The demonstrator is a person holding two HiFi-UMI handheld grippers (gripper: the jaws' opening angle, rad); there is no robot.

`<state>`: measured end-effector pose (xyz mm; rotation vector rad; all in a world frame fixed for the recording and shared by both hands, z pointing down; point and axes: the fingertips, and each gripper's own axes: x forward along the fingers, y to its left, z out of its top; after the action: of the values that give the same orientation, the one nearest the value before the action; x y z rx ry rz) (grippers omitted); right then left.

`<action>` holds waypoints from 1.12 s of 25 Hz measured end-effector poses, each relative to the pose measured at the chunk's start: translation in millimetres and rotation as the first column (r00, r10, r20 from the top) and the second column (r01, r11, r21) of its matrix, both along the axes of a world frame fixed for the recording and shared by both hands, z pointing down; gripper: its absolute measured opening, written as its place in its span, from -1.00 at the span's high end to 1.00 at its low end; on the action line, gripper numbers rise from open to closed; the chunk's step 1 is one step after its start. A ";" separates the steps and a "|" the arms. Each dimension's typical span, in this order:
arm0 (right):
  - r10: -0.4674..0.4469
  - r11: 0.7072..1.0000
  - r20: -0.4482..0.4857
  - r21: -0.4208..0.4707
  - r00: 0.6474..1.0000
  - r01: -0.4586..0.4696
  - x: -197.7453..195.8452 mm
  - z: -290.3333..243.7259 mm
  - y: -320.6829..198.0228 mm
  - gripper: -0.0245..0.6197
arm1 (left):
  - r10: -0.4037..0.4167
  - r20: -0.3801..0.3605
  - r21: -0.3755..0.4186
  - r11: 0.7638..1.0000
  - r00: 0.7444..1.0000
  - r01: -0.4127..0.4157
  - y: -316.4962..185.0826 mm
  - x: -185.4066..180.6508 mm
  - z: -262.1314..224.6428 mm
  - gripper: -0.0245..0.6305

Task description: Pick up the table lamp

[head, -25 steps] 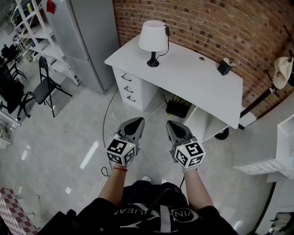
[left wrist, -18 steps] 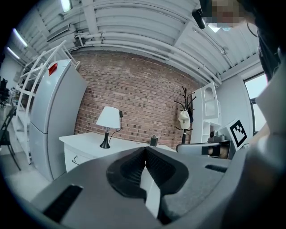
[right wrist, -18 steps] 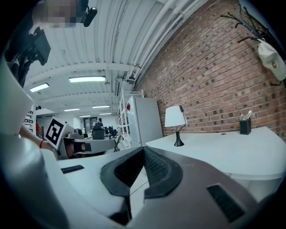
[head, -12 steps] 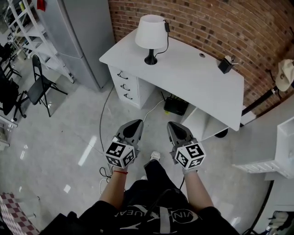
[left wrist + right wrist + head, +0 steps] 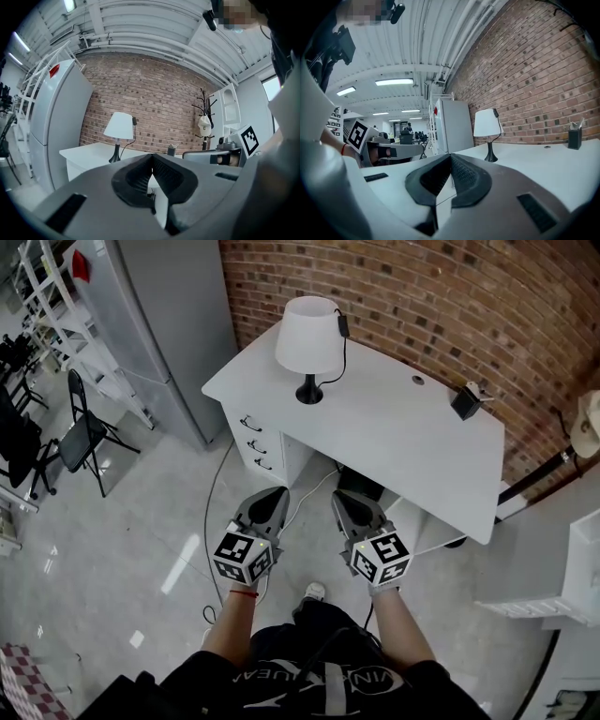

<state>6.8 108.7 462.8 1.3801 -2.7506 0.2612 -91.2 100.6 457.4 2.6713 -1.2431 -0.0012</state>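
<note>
Both grippers are out in front of the body over open floor, short of the desk.

Left gripper (image 5: 274, 495): jaws closed tip to tip, nothing between them. Right gripper (image 5: 345, 496): the same, pads together and empty. They sit side by side, apart from each other, both pointing toward the desk (image 5: 412, 432).

Task item: the table lamp (image 5: 307, 338) stands upright on the desk's left rear part, near the brick wall (image 5: 450, 306). It has a white shade and a black base, and the base is set in from the left and front edges. A black cord (image 5: 341, 348) hangs from a small block beside the shade, down behind the lamp.

Edges and room:
- The desk's front edge runs diagonally in the head view. Its near left corner is ahead of the left gripper.
- The floor (image 5: 141, 531) between us and the desk is open and glossy. A cable (image 5: 210, 498) loops across it from under the desk.
- A grey cabinet (image 5: 169, 324) stands just left of the desk.
- A folding chair (image 5: 82, 432) stands well off to the left.
- White shelving (image 5: 562, 582) stands to the right.

Containers:
- Drawer unit (image 5: 258, 437) under the desk's left end: three drawers, all shut.
- Black box (image 5: 364, 486) on the floor under the desk; we cannot tell what it is.
- Small black holder (image 5: 465, 402) at the desk's right rear, with something pale sticking out of it, too small to identify.
</note>
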 end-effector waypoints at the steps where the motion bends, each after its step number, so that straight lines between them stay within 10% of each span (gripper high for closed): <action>1: -0.002 1.000 -0.002 0.000 1.000 0.002 1.9 -0.2 -8.2 0.92 | 0.000 0.001 0.001 1.000 1.000 0.000 -7.9 2.1 -0.6 0.91; 28: -0.052 0.999 0.028 -0.009 0.998 0.053 34.4 7.2 -114.4 0.92 | -0.025 0.012 -0.011 1.000 1.000 0.025 -107.0 43.9 2.8 0.91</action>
<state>41.2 -5.7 470.0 1.3097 -2.7995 0.2929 -47.3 -6.4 460.1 2.6496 -1.2761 0.0177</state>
